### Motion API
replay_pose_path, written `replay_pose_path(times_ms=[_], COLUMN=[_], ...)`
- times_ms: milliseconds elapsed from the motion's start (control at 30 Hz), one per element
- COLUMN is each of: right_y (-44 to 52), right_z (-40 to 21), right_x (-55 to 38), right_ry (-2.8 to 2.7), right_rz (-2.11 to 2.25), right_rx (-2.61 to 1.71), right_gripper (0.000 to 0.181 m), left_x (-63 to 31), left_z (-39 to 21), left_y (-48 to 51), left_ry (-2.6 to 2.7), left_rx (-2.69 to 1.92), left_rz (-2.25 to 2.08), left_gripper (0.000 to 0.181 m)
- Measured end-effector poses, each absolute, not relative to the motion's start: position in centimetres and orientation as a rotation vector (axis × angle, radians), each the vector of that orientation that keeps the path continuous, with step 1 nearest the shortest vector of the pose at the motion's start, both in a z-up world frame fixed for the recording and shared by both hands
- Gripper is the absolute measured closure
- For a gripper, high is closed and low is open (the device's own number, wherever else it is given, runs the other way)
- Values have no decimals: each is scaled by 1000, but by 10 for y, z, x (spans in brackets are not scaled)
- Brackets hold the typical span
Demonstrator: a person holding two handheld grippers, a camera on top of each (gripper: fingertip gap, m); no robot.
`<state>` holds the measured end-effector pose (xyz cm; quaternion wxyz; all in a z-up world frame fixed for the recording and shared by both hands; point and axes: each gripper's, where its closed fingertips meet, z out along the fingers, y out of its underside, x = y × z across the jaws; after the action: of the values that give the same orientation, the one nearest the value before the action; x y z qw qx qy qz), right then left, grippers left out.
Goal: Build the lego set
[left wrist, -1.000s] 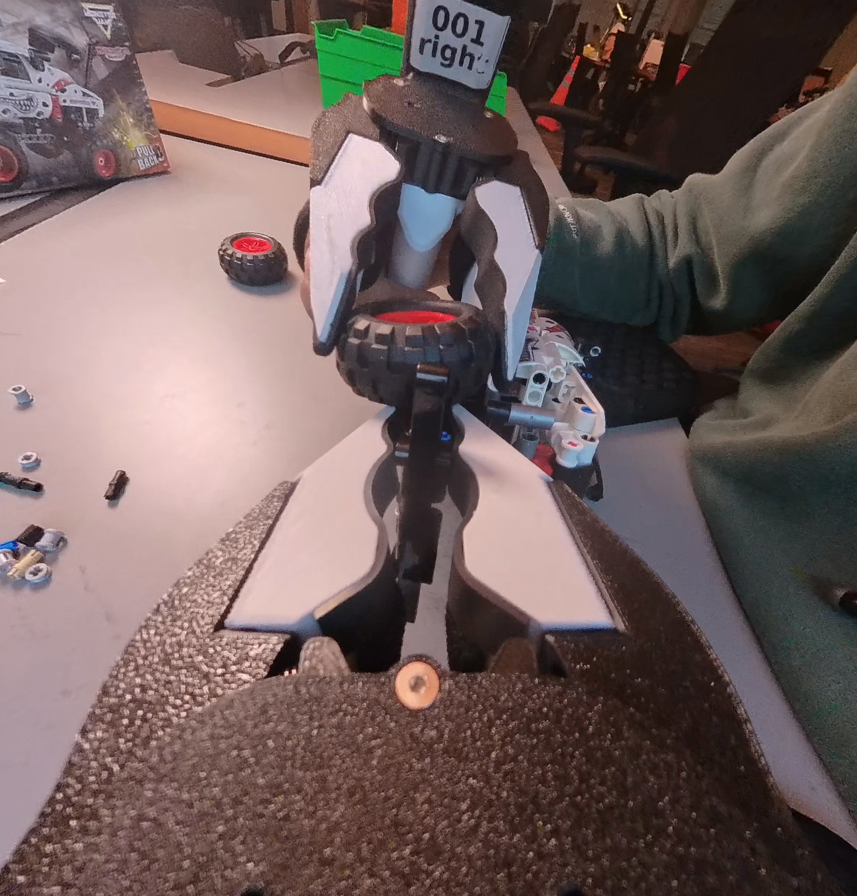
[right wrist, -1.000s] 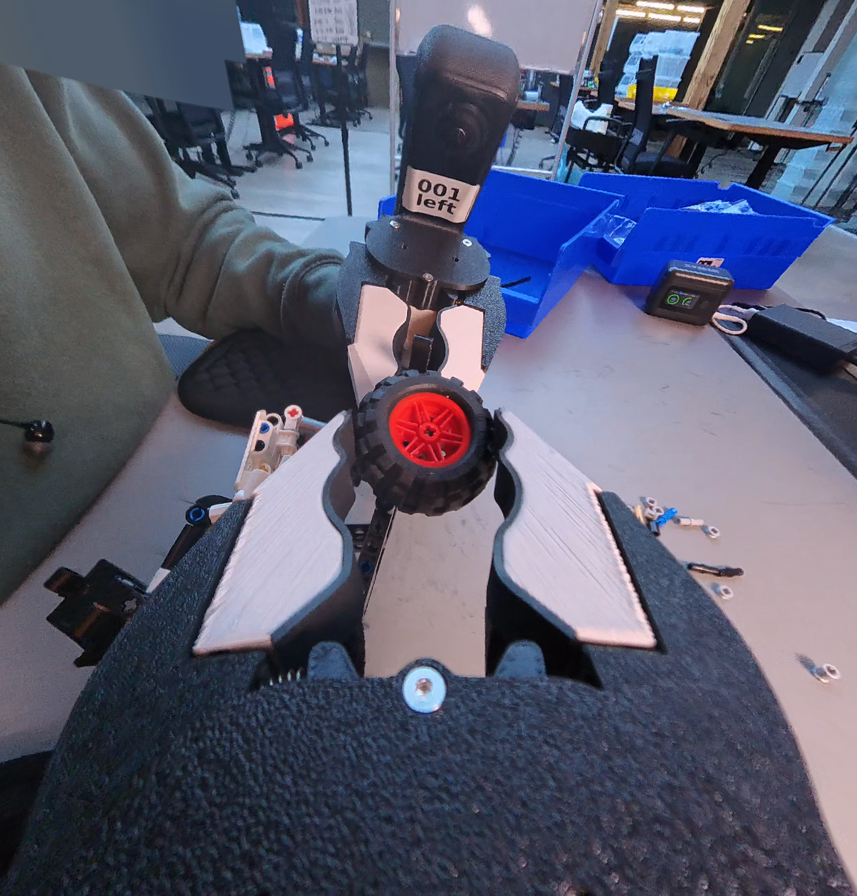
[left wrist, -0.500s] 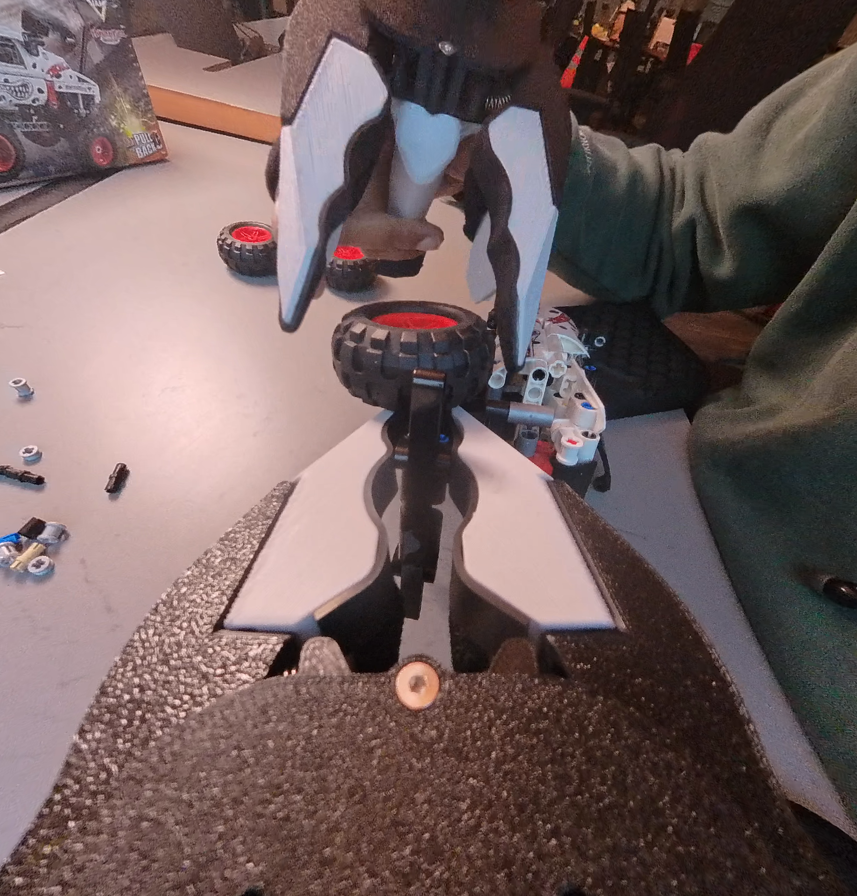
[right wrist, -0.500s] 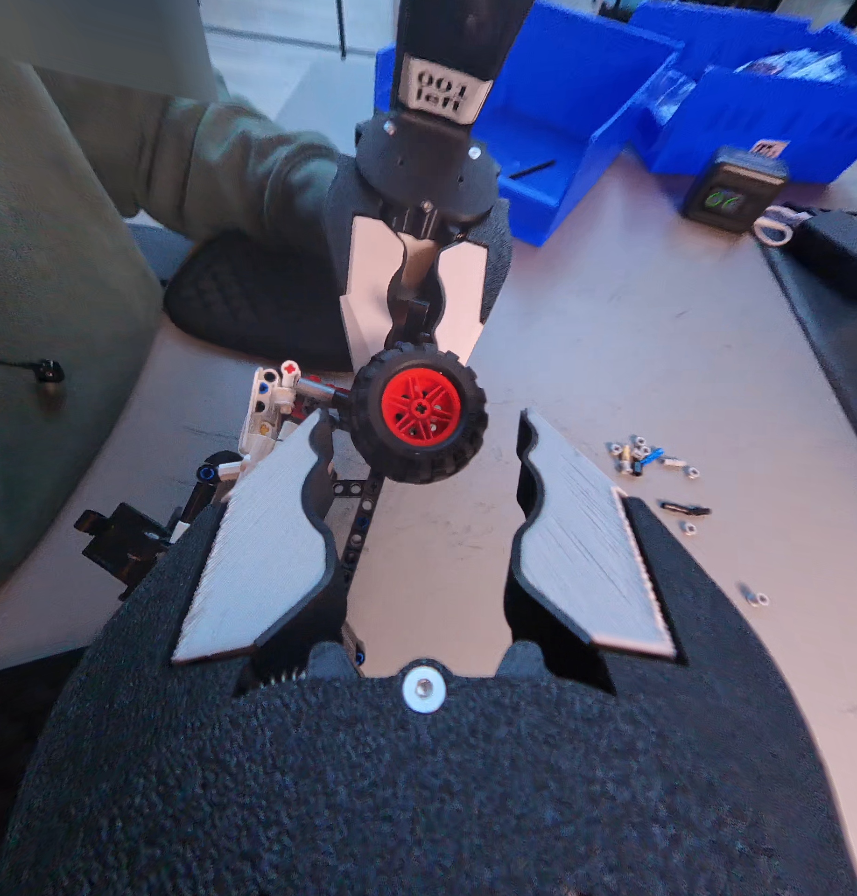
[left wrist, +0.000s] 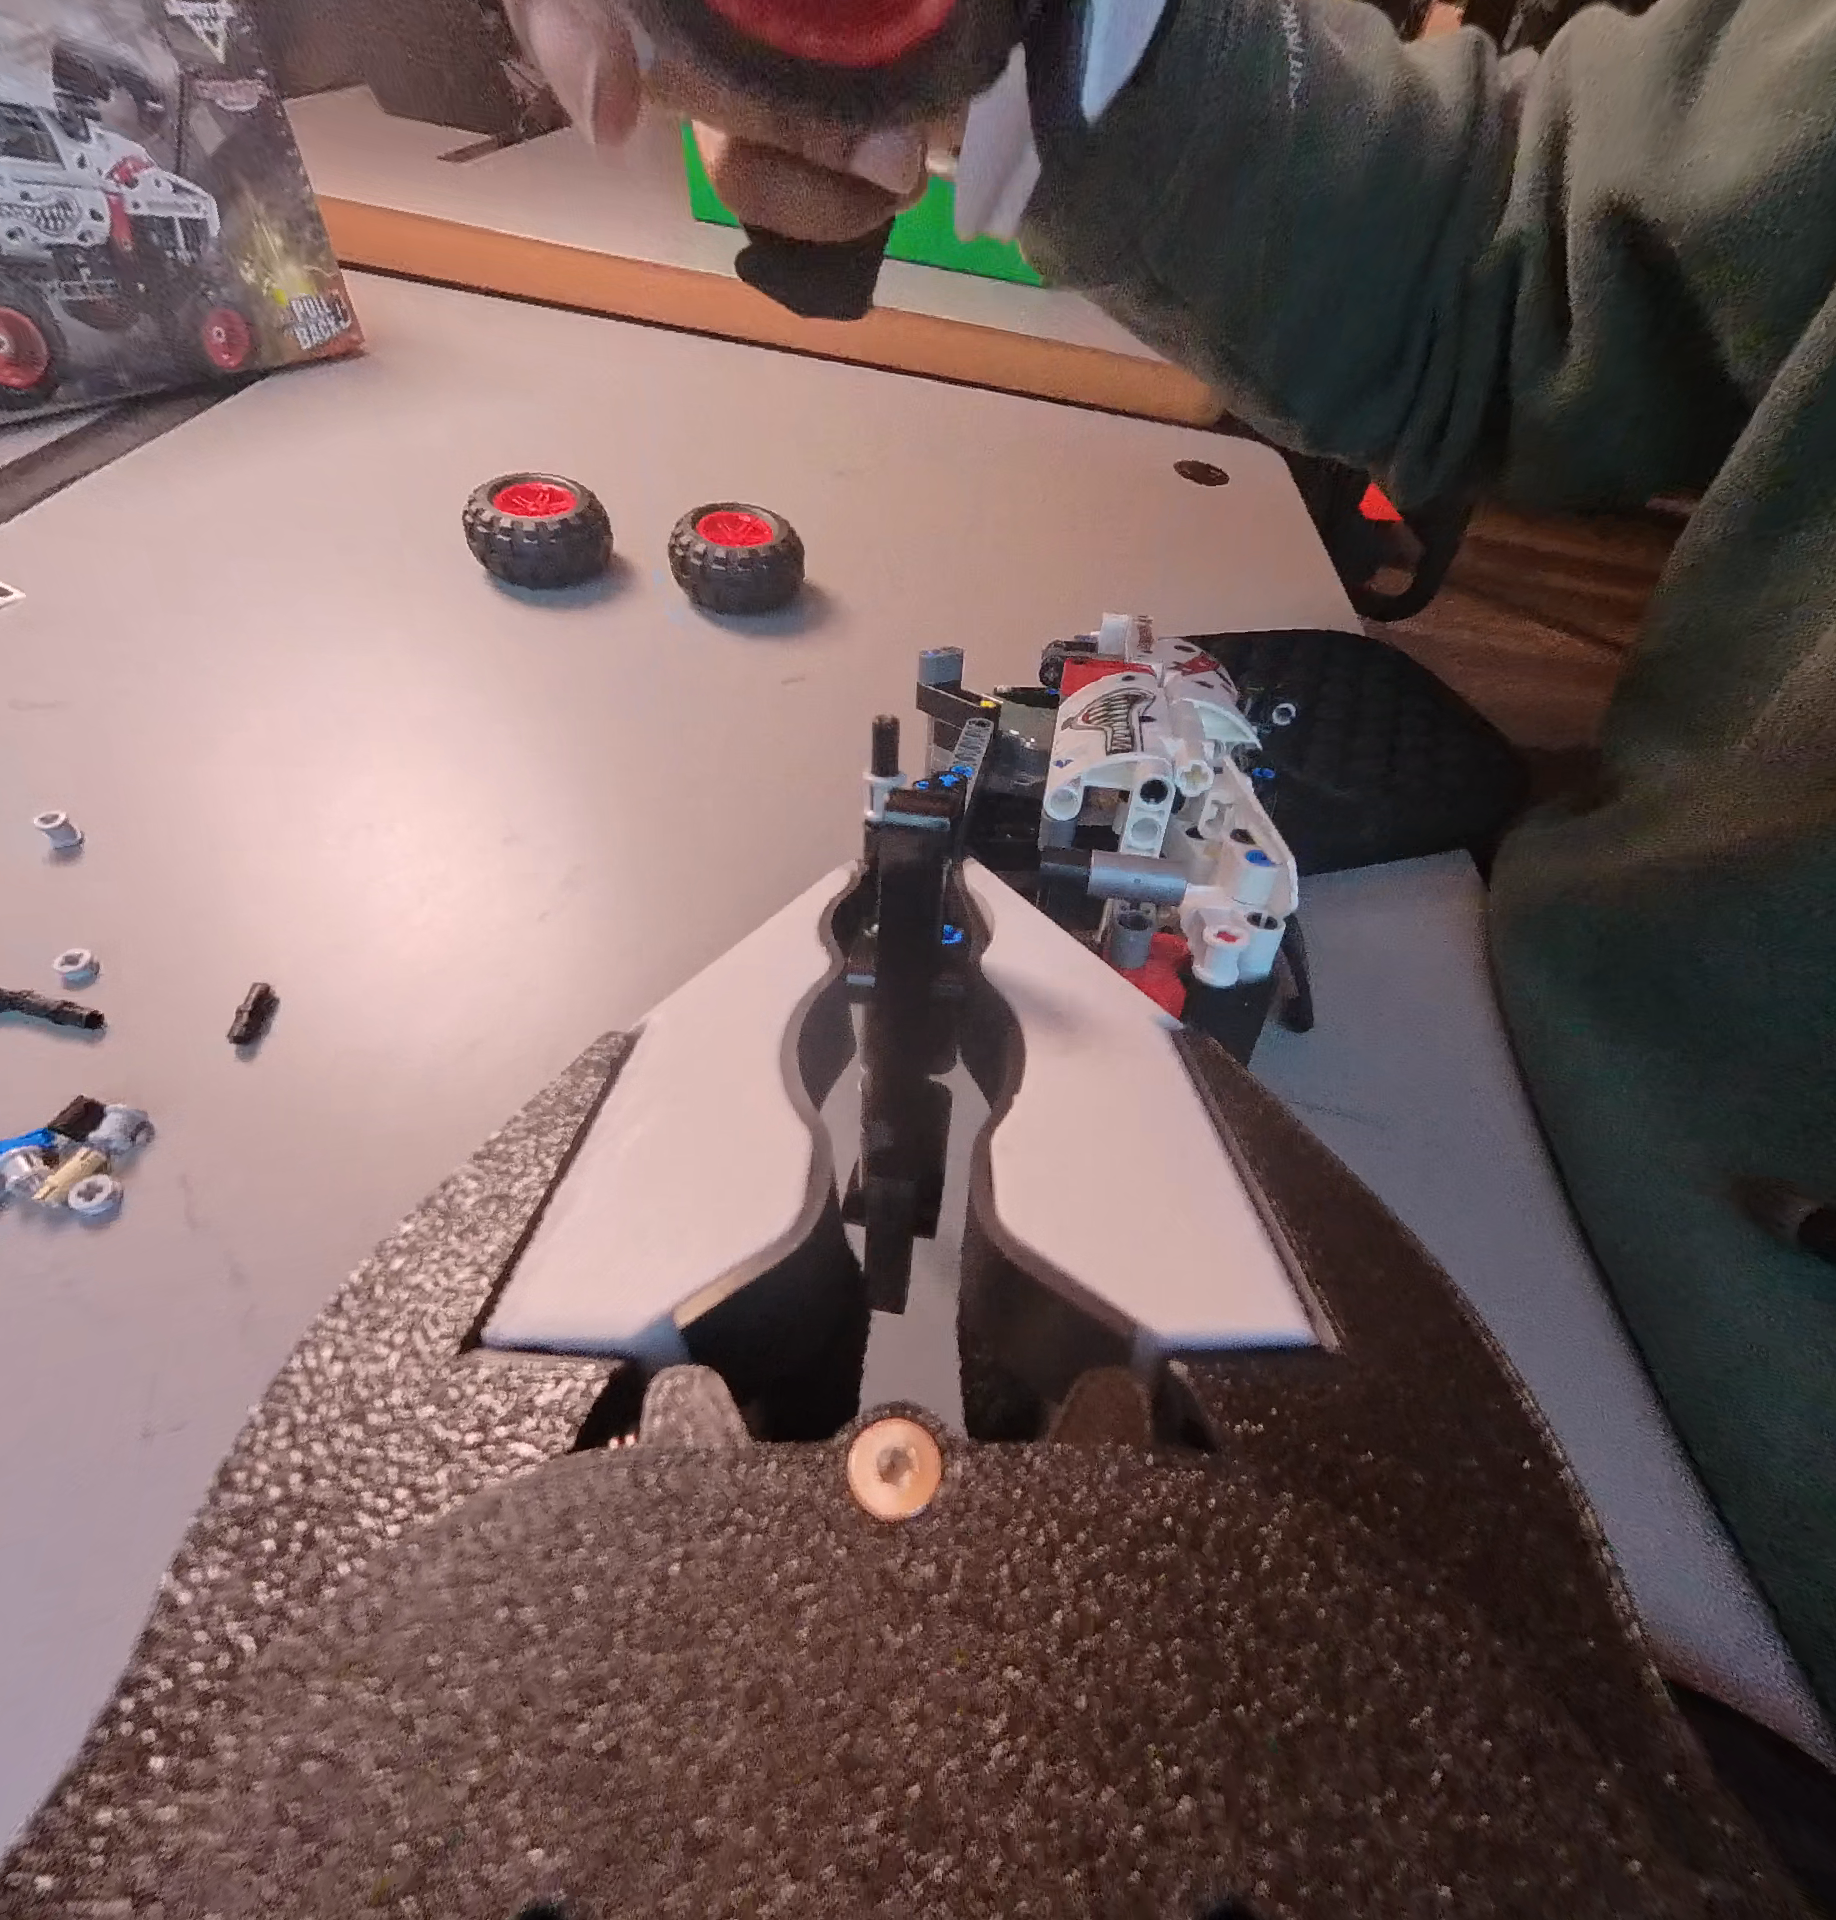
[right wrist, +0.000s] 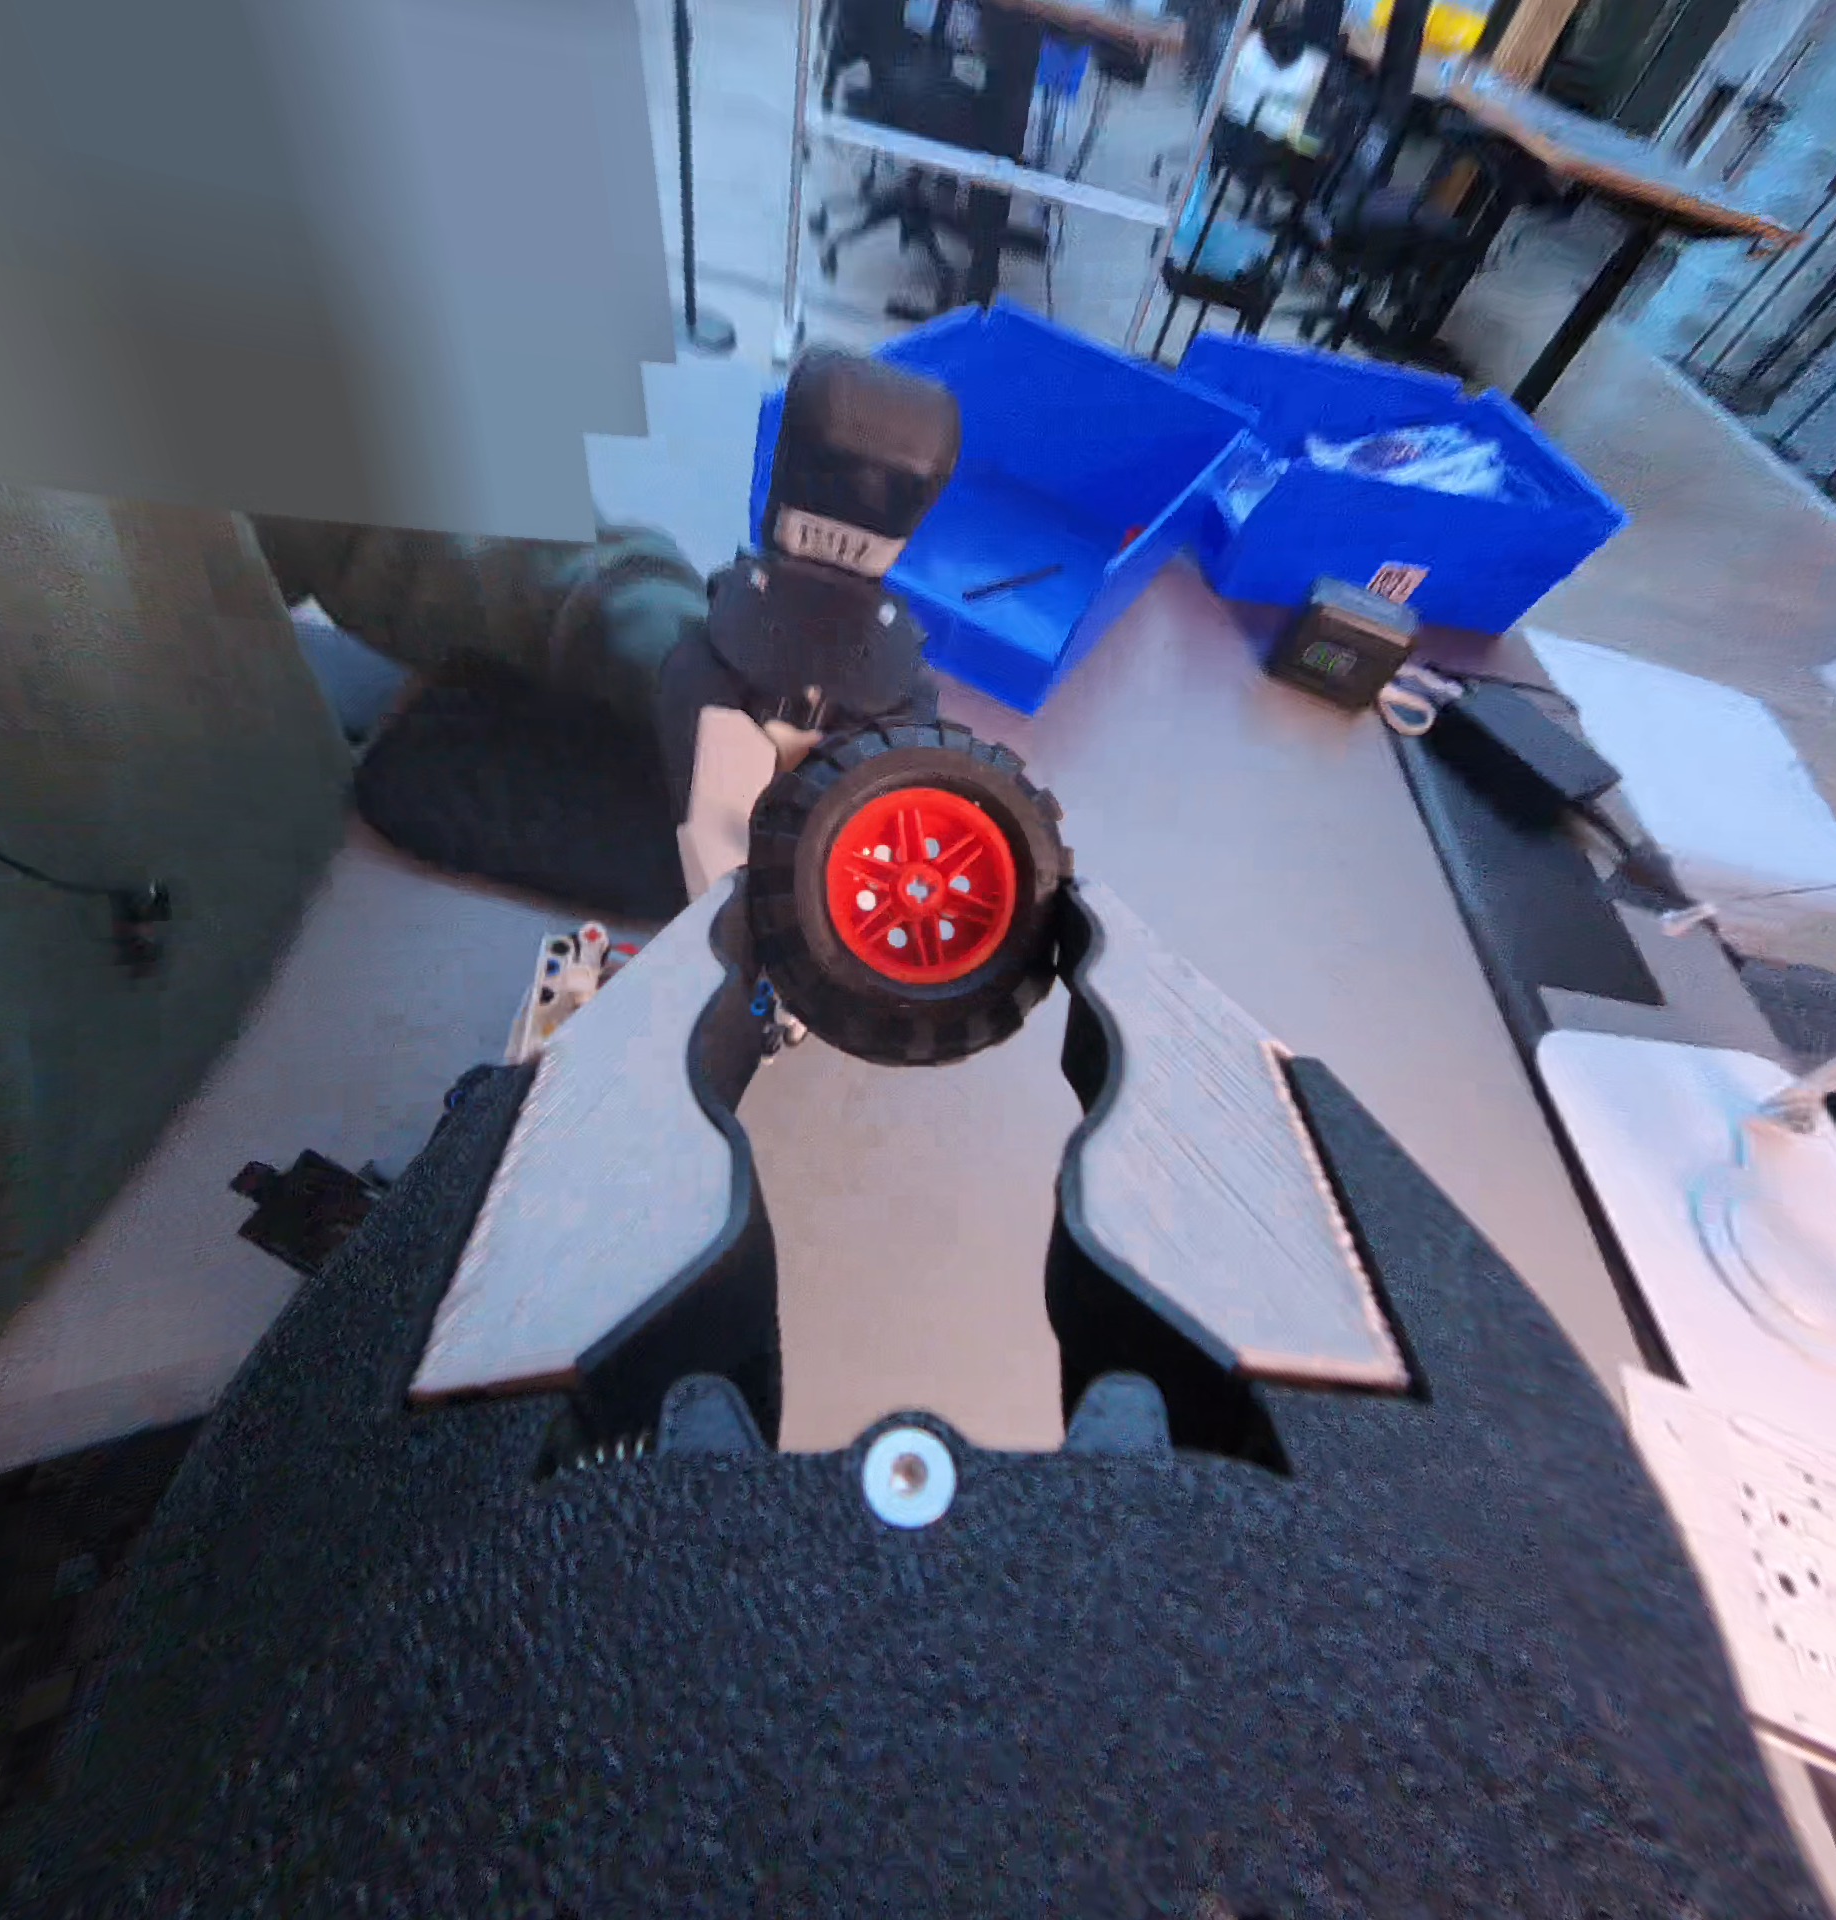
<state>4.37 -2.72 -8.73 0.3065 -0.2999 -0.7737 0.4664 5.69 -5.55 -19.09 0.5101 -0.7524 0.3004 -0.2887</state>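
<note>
My left hand-held gripper [left wrist: 906, 935] clamped on truck chassis [left wrist: 1122, 831]; axle [left wrist: 883, 743] bare ahead. Right hand-held gripper [right wrist: 909, 914] grips wheel [right wrist: 909, 902], unmounted. Two wheels [left wrist: 538, 528] beyond, untouched on surface [left wrist: 374, 727].

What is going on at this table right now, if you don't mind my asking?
A person is building a toy truck with two handheld grippers. The left gripper is shut on a black beam of the partly built white-and-black truck chassis. The right gripper holds a black rubber tyre with a red hub above it. Two more red-hubbed wheels lie on the grey table.
</note>
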Motion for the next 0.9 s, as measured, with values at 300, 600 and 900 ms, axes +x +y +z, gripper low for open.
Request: replay_pose_path(times_ms=[300,600,900], right_y=[-18,109,157], right_z=[-97,-161,-210], right_x=[47,98,151], right_ry=[-1849,-1819,-1764], right_rz=[1466,742,599], right_rx=[-1007,-1375,-1675], right_gripper=[120,119,119], left_x=[52,39,16], left_z=[-189,-181,-178], left_y=[-52,-48,-50], left_ry=[691,625,606], left_rx=[-1819,-1796,-1802], left_rz=[-683,-661,-658], left_gripper=[168,142,142])
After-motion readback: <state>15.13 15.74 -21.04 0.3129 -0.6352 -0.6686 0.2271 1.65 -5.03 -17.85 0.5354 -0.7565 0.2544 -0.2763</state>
